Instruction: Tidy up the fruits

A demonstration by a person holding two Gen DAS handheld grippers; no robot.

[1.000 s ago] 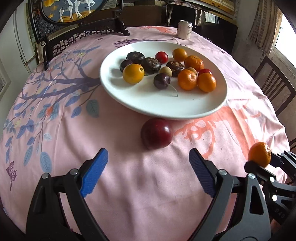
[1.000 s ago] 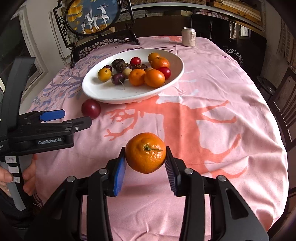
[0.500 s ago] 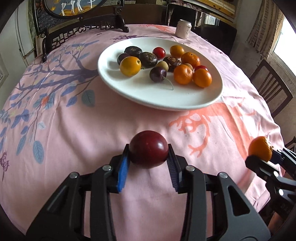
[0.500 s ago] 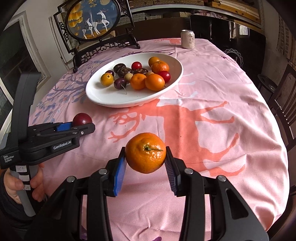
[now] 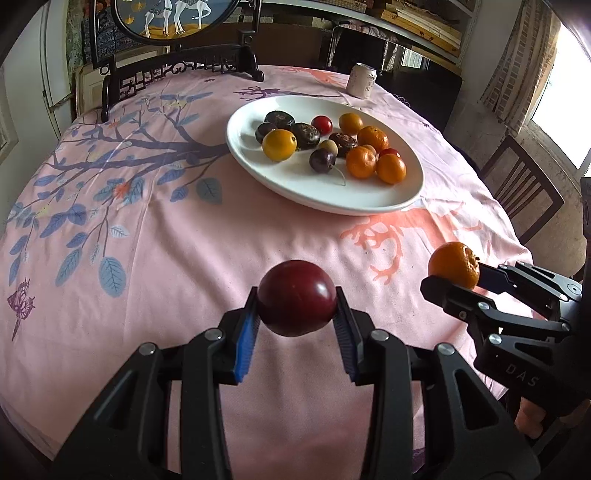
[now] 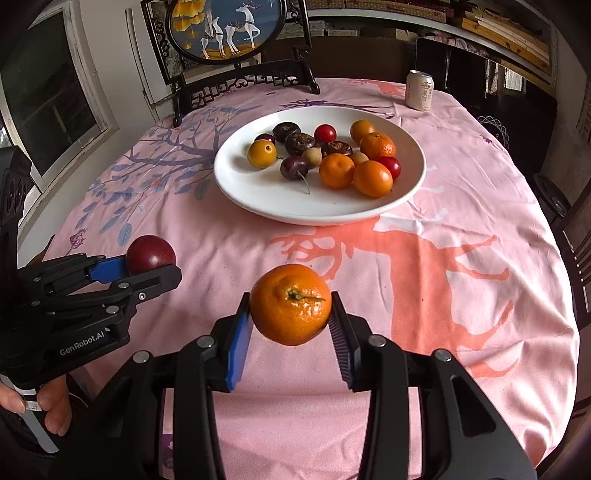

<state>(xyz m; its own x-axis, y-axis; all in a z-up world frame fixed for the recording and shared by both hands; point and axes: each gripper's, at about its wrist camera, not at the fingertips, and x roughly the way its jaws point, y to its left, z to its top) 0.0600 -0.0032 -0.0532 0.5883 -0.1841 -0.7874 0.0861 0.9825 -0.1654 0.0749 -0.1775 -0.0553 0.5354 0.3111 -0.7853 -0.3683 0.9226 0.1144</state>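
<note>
Lifted off the cloth since the earlier frame: dark red plum [image 5: 296, 297], left gripper [image 5: 296, 314] having just closed on it; right gripper [image 6: 290, 314] clamps mandarin [image 6: 290, 304]; both aloft, presumably bound for white plate [image 5: 369, 201] at twelve o'clock.

we saw a pale drink can [image 6: 420, 90] upright on the pink printed tablecloth [image 6: 461, 236] — and behind it a round deer panel [image 6: 225, 27] on its dark stand.
</note>
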